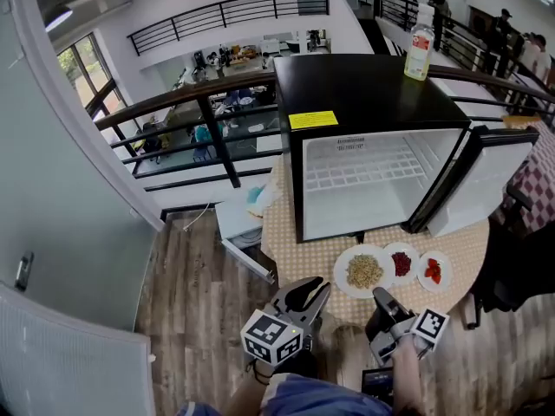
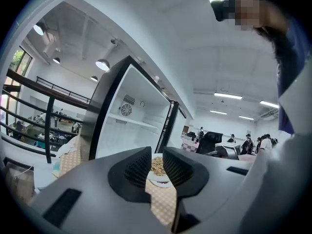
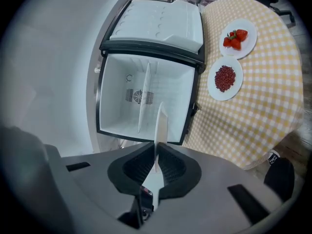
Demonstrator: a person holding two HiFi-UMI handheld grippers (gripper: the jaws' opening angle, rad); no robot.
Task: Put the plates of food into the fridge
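Gripping the grain plate (image 1: 341, 276) by its rim: right hand-held gripper (image 3: 156, 165) (plate edge-on there). Left hand-held gripper (image 2: 157, 165) narrow, empty.

Left gripper (image 1: 316, 291) and right gripper (image 1: 379, 295) are the same build: grey moulded shells, black ribbed pads (image 2: 139, 168), white marker cube (image 1: 270, 336) with black squares. Blue garment (image 1: 316, 399) on the person.

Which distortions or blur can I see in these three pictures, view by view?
Head view: the railing bends from the wide lens. Left gripper view: dark corners, a bright lamp, one mosaic patch. Right gripper view: the fridge appears turned sideways, edges dark.
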